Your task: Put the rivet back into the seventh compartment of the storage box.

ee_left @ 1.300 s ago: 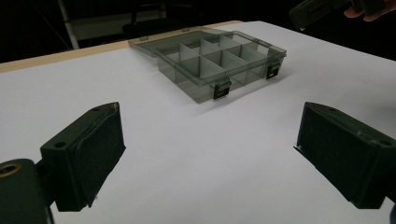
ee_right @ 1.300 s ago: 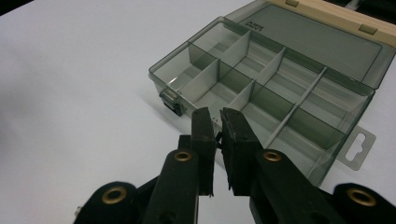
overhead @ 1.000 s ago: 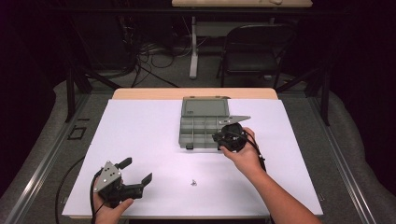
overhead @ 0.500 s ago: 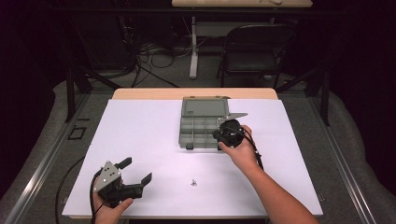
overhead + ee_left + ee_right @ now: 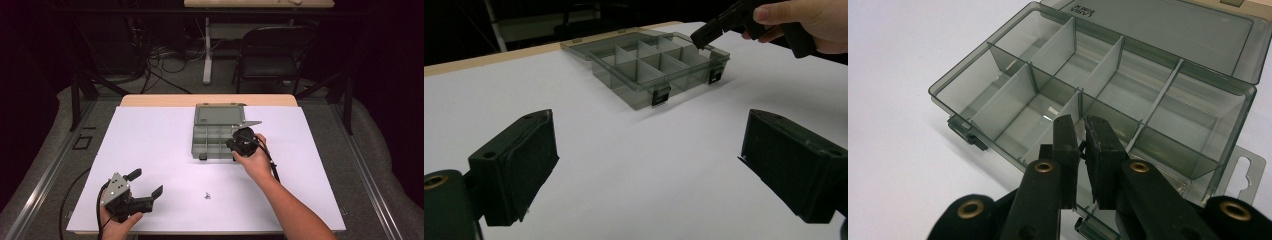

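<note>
White table [image 5: 150,145] under me: my right tongs [image 5: 1080,135], pinched nearly shut on something tiny, hang over the open compartment box's [image 5: 210,142] near row; my left tongs [image 5: 147,184] gape empty, well apart from it.

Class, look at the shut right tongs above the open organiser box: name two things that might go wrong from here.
1. The right tongs seem to pinch something tiny over the organiser box; released off-centre, it may land in a neighbouring compartment.
2. Lowered further, the tongs might knock a thin divider or shove the light box across the table.
</note>
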{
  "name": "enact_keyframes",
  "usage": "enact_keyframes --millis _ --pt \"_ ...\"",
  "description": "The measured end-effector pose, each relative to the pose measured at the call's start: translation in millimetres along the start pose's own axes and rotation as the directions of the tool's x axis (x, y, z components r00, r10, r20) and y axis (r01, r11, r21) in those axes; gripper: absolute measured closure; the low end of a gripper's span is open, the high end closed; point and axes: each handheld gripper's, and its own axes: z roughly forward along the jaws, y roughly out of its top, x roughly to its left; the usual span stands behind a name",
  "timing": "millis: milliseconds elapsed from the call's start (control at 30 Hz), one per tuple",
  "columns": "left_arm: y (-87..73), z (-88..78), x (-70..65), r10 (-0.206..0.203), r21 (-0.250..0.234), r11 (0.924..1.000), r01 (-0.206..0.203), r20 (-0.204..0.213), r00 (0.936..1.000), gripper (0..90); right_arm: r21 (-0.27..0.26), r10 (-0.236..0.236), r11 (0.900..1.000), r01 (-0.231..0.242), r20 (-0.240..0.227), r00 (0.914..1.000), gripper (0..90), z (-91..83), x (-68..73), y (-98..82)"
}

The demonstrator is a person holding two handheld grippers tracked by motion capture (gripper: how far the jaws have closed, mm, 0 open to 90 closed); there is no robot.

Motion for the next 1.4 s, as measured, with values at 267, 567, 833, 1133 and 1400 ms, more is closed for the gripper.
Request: enact_keyframes --millis 267,567,833,1133,1400 --pt "0.0 0.0 0.1 0.000 -0.001 1.0000 0.000 -0.001 1.0000 7.7 -0.009 -0.001 1.000 0.001 0.011 0.9999 83.6 4.3 -1.3 0.1" --pt "0.1 -0.2 0.6 0.000 0.005 1.0000 0.000 0.005 1.0000 7.7 -0.016 0.003 1.000 -0.003 0.018 0.9998 83.6 9.0 -3.6 0.1" --pt "0.1 -0.1 0.4 0.000 0.005 1.0000 0.000 0.005 1.0000 7.7 -0.011 0.002 1.000 -0.002 0.029 0.9996 83.4 13.5 -5.1 -1.1" --pt "0.0 -0.2 0.5 -0.001 0.004 1.0000 0.001 0.004 1.0000 7.8 -0.015 -0.004 1.000 0.004 0.038 0.9993 67.6 14.2 -5.2 -1.4" --pt "0.0 -0.1 0.4 0.001 0.006 1.0000 -0.001 0.005 1.0000 8.2 -0.053 -0.019 0.998 0.021 0.034 0.9992 44.9 9.6 -1.4 -0.8"
